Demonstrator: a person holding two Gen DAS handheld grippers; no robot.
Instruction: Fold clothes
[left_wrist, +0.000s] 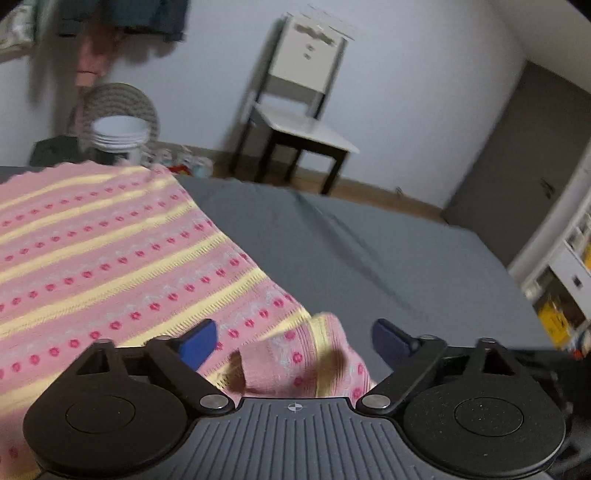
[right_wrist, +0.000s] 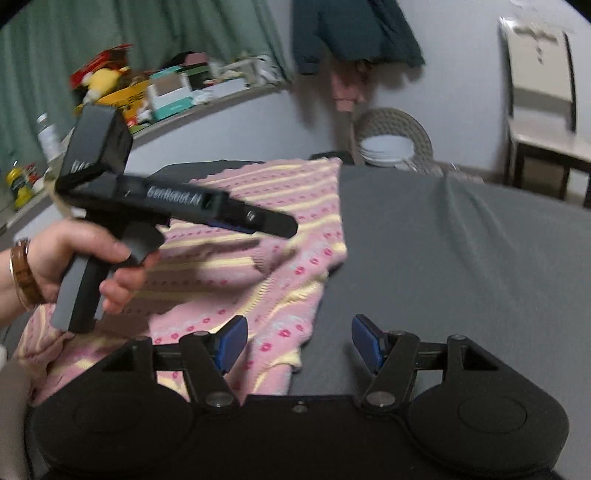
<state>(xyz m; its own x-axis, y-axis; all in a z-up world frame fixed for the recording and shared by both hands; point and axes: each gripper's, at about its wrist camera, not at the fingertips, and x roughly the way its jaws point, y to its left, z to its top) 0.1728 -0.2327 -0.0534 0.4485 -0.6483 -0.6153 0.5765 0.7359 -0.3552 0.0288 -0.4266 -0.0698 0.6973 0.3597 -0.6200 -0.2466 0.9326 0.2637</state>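
A pink knit garment with yellow stripes and red dots lies spread on the grey sheet. My left gripper is open just above a rumpled fold of it, the blue pads wide apart and holding nothing. In the right wrist view the same garment lies bunched at its near edge. My right gripper is open over that near right edge, empty. The left gripper's black body hovers over the garment, held by a hand with a bracelet.
The grey sheet stretches bare to the right of the garment. A white-topped small table and a round woven basket with white bowls stand past the bed. A cluttered shelf runs along the left wall, with clothes hanging above.
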